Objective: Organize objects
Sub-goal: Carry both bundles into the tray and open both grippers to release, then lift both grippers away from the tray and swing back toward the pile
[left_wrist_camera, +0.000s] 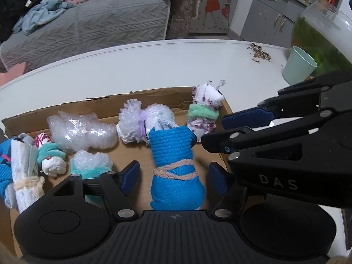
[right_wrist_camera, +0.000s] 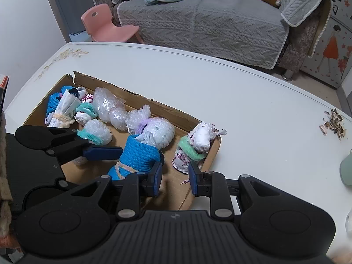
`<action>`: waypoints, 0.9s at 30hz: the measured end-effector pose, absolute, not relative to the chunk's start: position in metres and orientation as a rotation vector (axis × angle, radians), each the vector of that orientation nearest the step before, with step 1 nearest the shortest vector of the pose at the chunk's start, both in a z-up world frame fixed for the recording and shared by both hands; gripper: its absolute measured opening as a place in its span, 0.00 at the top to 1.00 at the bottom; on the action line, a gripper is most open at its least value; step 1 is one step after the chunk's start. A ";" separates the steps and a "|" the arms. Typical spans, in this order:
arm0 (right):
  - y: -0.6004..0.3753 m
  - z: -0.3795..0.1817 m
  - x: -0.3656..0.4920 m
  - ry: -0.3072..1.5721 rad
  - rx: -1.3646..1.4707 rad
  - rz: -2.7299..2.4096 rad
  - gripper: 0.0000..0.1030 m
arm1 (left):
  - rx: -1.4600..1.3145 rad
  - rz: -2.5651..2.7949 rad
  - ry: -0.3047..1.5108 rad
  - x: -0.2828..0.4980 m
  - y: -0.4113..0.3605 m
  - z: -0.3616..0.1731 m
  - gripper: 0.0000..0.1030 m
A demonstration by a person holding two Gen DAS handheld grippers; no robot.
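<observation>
Left tongs (left_wrist_camera: 173, 176) spread astride blue knit bundle (left_wrist_camera: 176, 165) in cardboard box (left_wrist_camera: 154, 96); right tongs (right_wrist_camera: 175, 176) spread alongside

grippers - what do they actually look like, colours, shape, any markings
Both the left gripper and right gripper are matte black plastic with silver pivot rivets, round housings either side of a ribbed centre plate, and blue ribbed pads on the fingertips. The right one shows "DAS" lettering in the left wrist view. No cables or sleeves show.

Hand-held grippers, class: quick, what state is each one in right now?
Left hand-held gripper: open, straddling the blue bundle, not gripping it.
Right hand-held gripper: open, holding nothing.
</observation>
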State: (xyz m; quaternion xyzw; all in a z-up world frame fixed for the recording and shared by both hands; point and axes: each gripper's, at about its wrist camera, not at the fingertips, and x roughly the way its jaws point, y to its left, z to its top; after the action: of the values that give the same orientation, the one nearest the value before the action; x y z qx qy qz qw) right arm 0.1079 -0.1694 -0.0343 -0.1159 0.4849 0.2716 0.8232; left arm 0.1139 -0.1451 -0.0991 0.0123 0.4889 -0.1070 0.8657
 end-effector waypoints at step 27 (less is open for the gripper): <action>-0.150 -0.001 0.063 0.933 -0.337 0.381 0.01 | 0.077 -0.251 1.016 0.042 -0.109 -0.023 0.15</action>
State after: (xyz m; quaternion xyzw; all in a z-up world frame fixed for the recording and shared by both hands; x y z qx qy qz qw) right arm 0.0630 -0.1501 -0.0007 -0.1607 0.4449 0.1818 0.8621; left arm 0.0423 -0.1090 -0.0229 0.0367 0.4849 -0.1197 0.8656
